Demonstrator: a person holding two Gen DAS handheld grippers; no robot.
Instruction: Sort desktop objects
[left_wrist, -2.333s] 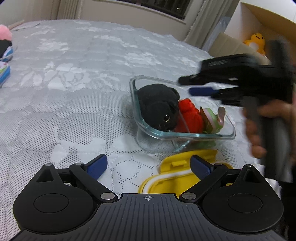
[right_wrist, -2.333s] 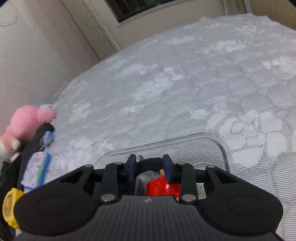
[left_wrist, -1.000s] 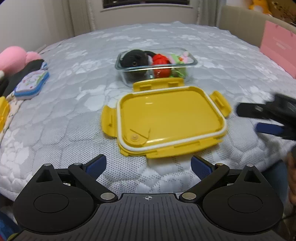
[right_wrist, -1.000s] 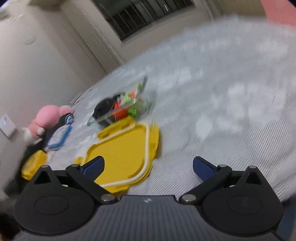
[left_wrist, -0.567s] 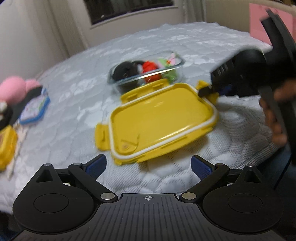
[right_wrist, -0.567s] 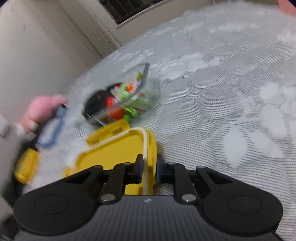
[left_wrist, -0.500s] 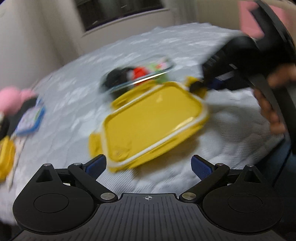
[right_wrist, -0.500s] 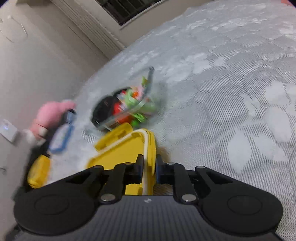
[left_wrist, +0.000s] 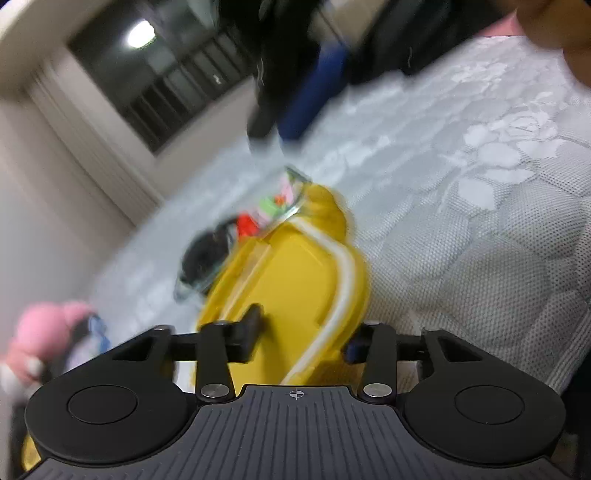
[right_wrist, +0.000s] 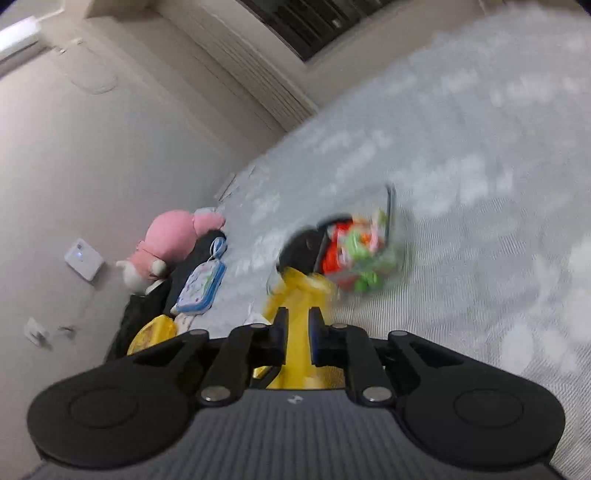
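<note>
The yellow lid (left_wrist: 295, 280) is tilted up off the quilted white bedcover (left_wrist: 480, 240), right in front of the glass container (left_wrist: 295, 177) holding a black plush (left_wrist: 207, 258), a red toy and green pieces. My left gripper (left_wrist: 303, 336) straddles the lid's near rim. Its jaws are closing, one finger over the inner face and one behind the rim, still wide apart. My right gripper (right_wrist: 297, 332) is shut on the lid's edge (right_wrist: 295, 291). It shows only as a dark blur in the left wrist view. The glass container (right_wrist: 389, 206) lies just beyond.
A pink plush (right_wrist: 173, 236), a blue patterned pouch (right_wrist: 201, 284) and a small yellow item (right_wrist: 151, 336) lie along the wall at the left. A window sits behind the bed. A person's hand (left_wrist: 554, 33) fills the top right corner.
The right gripper shut on the lid's right edge and raised it, tipping the lid. The left gripper rolled, moved in over the lid's near rim, and its jaws narrowed.
</note>
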